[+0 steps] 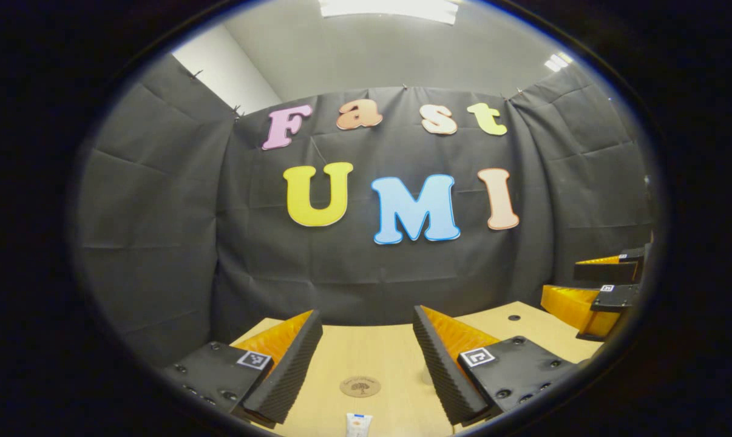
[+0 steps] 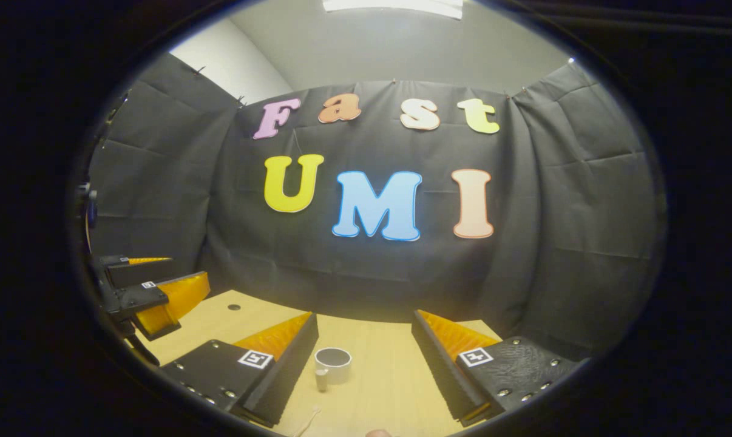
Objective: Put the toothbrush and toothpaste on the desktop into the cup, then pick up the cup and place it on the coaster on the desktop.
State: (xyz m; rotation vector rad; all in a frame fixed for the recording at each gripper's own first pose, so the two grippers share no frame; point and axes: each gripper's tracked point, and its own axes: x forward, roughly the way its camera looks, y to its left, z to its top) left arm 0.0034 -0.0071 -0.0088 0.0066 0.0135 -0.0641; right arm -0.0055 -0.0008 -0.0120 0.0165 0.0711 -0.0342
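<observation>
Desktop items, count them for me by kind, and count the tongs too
Coaster: 1
Toothpaste tube: 1
Cup: 1
Tongs: 2, the left and the right
Total: 5

Pale matt wood desktop (image 1: 372, 358); ribbed black tool pads (image 1: 290, 370); matt white cup (image 2: 333, 365).

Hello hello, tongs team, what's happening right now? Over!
Both tongs open, holding nothing: left tongs, right tongs. Cup upright, empty-looking, on desktop. Coaster bare; toothpaste lying near it. Nothing blocking. Over.
</observation>
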